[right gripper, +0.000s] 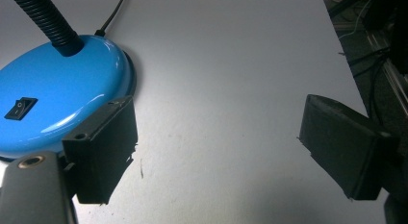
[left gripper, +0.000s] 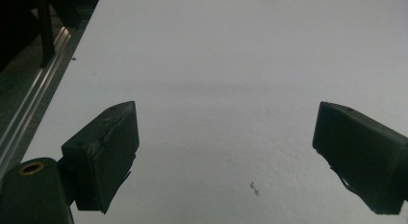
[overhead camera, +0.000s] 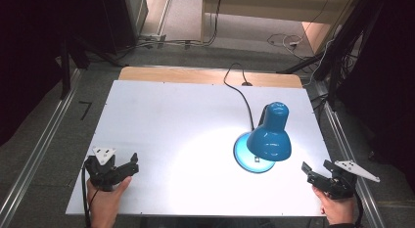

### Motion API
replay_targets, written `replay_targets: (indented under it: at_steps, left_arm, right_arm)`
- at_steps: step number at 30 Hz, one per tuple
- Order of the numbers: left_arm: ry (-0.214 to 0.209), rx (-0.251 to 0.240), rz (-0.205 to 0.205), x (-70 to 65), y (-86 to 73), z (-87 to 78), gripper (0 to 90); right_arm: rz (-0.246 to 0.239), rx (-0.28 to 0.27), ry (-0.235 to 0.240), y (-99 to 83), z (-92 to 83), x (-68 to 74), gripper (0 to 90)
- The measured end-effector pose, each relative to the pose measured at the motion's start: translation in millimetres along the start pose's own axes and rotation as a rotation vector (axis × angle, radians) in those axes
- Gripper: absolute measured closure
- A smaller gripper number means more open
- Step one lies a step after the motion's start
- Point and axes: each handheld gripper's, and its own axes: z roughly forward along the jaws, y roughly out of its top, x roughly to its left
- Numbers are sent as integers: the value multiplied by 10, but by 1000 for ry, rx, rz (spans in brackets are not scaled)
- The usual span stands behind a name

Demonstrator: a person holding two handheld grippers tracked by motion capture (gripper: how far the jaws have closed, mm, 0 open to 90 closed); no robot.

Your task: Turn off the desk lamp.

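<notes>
Blue desk lamp (overhead camera: 266,140), lit, standing upright toward the near right corner of the white worktop (overhead camera: 161,120). Left gripper (overhead camera: 131,164) at the near left corner, jaws apart, empty. Right gripper (overhead camera: 309,171) at the near right edge, just beside the lamp base (right gripper: 57,89), jaws wide apart, empty.

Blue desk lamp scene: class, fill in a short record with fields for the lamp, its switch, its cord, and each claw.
lamp: blue desk lamp on the white table, right of centre, lit, shade facing down
switch: black rocker switch on the lamp base
cord: black cord running to the table's far edge
left claw: open, empty, near front left corner
right claw: open, empty, beside the base, not touching
</notes>
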Motion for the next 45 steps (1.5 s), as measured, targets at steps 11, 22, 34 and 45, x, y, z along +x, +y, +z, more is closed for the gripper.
replay_targets:
  at_steps: [11,22,34,45]
  left_arm:
    - [-7,-19,-53,96,-2,-24,102]
    - [7,-23,-72,133,-14,-33,118]
    - [10,-21,-73,143,-21,-26,117]
    - [13,-16,-77,141,-22,-13,118]
  right_arm:
    - [-30,14,13,-2,53,88,119]
    - [-46,31,33,9,84,166,122]
    - [-40,39,17,37,102,197,97]
    - [-49,44,23,34,125,237,98]
